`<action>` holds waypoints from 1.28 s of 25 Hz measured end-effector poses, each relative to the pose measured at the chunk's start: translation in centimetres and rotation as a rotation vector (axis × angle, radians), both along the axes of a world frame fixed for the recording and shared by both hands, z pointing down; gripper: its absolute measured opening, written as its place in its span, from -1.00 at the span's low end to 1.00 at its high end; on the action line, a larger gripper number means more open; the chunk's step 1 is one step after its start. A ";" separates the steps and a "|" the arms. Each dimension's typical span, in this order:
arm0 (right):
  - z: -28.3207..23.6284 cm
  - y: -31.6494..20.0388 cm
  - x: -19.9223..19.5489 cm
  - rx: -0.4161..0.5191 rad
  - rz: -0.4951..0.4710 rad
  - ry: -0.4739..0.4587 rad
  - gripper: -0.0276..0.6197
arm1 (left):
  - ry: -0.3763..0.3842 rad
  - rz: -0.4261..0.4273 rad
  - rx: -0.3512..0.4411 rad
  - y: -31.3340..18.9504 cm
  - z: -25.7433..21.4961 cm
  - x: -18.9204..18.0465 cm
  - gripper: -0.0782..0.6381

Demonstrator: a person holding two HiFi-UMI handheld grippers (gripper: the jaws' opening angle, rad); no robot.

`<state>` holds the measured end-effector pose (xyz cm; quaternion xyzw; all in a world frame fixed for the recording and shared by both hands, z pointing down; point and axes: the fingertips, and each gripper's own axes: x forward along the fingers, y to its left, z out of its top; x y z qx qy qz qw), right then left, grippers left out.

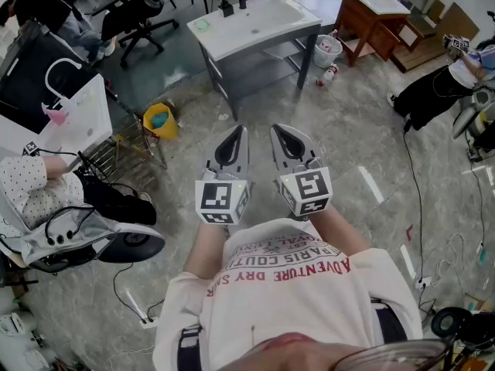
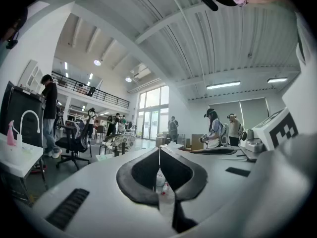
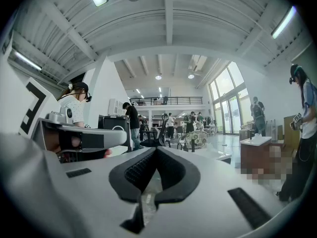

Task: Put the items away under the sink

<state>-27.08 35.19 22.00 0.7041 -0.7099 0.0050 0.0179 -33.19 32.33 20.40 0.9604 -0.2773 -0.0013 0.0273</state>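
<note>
Left gripper: I am holding it level, jaws closed, empty.
Right gripper: likewise closed on nothing.
Sink: standing far ahead; I am aiming both there for the approach.

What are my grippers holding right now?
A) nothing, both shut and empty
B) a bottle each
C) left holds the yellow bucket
A: the left gripper and right gripper each show jaws closed together with nothing between them, well short of the sink.

Right claw: jaws together, nothing between them
Left claw: just beside, at left
Backdrop: people standing
</note>
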 end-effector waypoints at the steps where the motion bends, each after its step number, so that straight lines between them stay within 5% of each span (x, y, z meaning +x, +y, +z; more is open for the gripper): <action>1: -0.1 0.0 0.1 -0.001 0.001 0.000 -0.84 | -0.001 0.001 0.000 0.0 -0.1 0.1 -0.71; 21: 2.1 -1.7 1.8 -0.061 0.020 -0.059 -0.84 | 0.010 0.003 -0.030 -2.0 1.3 1.2 -0.71; 32: 2.1 -8.3 9.4 -0.052 -0.074 -0.096 -0.84 | -0.025 -0.095 -0.034 -7.4 2.2 8.4 -0.71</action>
